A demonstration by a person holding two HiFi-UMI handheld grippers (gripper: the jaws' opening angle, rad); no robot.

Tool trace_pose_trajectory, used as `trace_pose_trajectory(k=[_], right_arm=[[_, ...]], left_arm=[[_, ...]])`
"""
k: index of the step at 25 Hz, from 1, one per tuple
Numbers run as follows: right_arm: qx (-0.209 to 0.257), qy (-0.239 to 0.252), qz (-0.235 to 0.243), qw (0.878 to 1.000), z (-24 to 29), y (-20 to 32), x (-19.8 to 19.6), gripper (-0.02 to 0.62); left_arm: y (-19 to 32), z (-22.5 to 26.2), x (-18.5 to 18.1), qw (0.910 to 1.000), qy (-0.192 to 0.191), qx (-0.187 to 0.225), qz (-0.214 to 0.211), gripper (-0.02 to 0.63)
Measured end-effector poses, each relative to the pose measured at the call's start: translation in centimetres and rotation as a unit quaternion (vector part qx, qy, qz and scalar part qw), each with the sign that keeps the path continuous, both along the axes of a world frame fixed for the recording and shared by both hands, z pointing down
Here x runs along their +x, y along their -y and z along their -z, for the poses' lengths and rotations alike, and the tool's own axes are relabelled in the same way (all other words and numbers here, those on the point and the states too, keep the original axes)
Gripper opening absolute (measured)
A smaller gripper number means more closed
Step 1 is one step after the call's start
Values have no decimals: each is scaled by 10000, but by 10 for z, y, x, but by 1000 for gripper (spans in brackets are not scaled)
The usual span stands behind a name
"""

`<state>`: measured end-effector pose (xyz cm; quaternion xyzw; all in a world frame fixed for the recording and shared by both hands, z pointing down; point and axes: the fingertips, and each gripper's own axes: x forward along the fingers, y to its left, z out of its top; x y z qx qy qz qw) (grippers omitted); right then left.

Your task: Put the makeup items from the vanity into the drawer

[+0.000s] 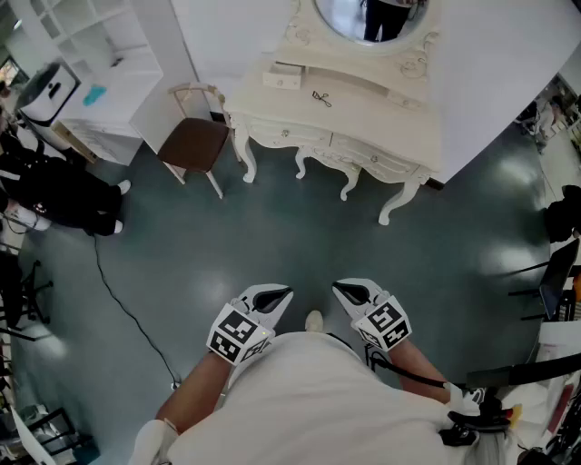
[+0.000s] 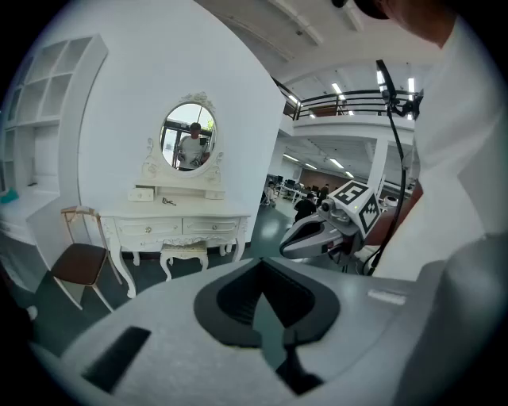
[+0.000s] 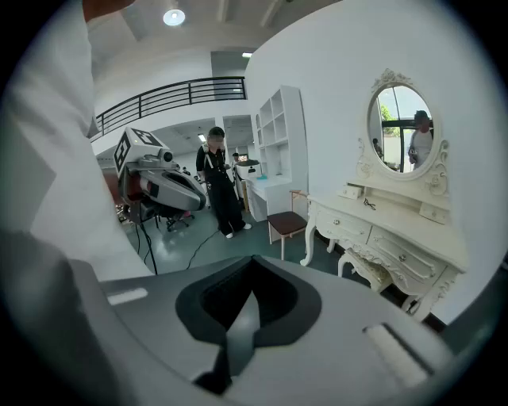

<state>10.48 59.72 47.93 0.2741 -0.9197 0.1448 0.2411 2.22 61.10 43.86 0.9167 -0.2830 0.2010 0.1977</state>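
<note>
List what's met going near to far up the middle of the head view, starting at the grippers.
Left gripper and right gripper, side by side → bare floor → vanity drawer fronts → small dark tool → white box → oval mirror.

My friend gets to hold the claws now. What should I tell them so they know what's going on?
Left claw: shut, holding nothing, held close to the body.
Right claw: shut, holding nothing, also close to the body.
Things: a small white box and a small dark item sit on the vanity, which is some way off across the room. Its front drawers are closed.
Done: nothing that shows; no item has been picked up.
Left: walk up to the vanity, open a drawer, put the items in, and probably close it.
</note>
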Motion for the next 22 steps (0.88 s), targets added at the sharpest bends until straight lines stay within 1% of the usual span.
trace_pose_trajectory(k=[6,12,18,19,20,22], right_arm=[[60,41,10,10000,1,17,23,0],[6,114,86,9999,-5,29,50,0],[136,-105,187,9997,-25,49,68,2],[119,-103,164,9997,-27,54,68,7],[102,-92,137,9998,-27,60,66,40],[91,-66,68,9999,-29,75,62,49]], left_arm=[[13,1,20,9999,104,20,37,3],[26,0,45,9996,258,2,98,3],[44,-6,61,9995,252,-58,194,3],[47,-8,61,9995,243,-80,178,3],[51,-9,60,9995,237,-100,164,3],[64,-12,55,9996,224,-125,139,3]])
